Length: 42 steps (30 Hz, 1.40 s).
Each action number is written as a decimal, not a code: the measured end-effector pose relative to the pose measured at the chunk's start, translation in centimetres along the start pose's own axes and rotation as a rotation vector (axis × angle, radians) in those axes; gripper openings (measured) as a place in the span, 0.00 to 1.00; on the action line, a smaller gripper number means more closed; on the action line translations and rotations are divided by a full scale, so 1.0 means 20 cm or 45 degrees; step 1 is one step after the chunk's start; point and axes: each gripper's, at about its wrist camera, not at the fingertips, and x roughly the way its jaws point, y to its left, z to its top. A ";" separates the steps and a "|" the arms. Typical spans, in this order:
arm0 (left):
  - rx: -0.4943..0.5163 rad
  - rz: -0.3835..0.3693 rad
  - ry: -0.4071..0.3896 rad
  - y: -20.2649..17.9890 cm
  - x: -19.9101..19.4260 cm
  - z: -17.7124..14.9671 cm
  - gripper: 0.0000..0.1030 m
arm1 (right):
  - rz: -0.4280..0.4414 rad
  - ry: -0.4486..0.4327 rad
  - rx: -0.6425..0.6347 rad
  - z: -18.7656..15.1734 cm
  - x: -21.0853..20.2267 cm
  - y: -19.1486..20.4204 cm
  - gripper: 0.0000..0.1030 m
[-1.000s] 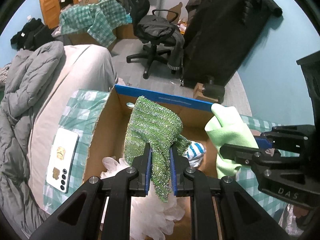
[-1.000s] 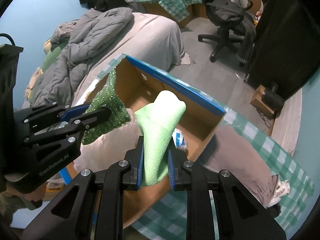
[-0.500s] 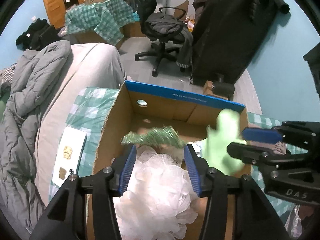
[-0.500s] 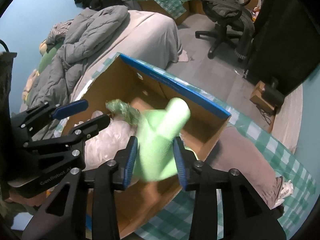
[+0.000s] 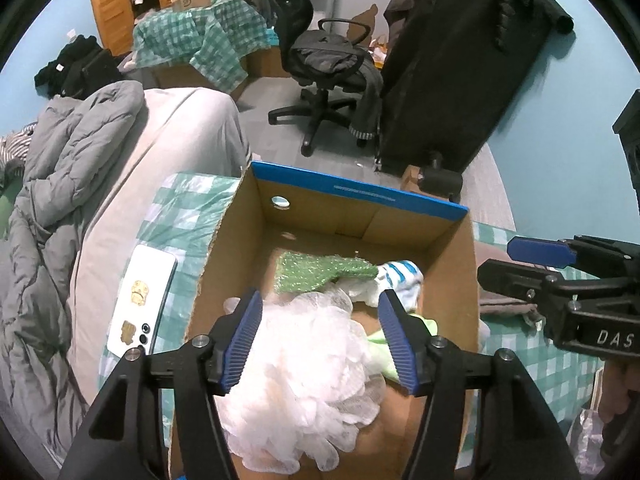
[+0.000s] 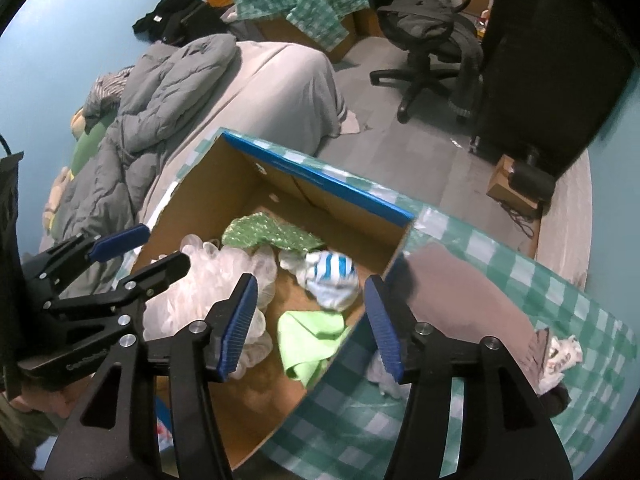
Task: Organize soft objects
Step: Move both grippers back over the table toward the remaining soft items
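Claws, the left claw [image 5: 320,336] and the right claw [image 6: 308,322], have just been opening and hold nothing above the box [image 6: 320,178], where the green rag [image 6: 272,236] and the lime cloth [image 6: 310,336] lie, so lift both straight up without snagging the puff [image 5: 304,364].

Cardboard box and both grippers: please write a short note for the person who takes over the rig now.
Left gripper: jaws have just been opening, nothing between them, above the white mesh sponge.
Right gripper: jaws have just been opening too, empty, over the light green cloth.
In the cardboard box: mesh sponge, dark green sparkly cloth, blue-striped sock, light green cloth.
Done: both green cloths are dropped in the box.
Left: a brown cloth and a crumpled white piece lie on the checked cover outside the box; probably next.
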 end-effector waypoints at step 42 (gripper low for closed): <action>0.175 -0.184 0.106 -0.79 -0.04 -0.15 0.72 | -0.163 0.007 0.287 -0.51 -0.46 -0.78 0.60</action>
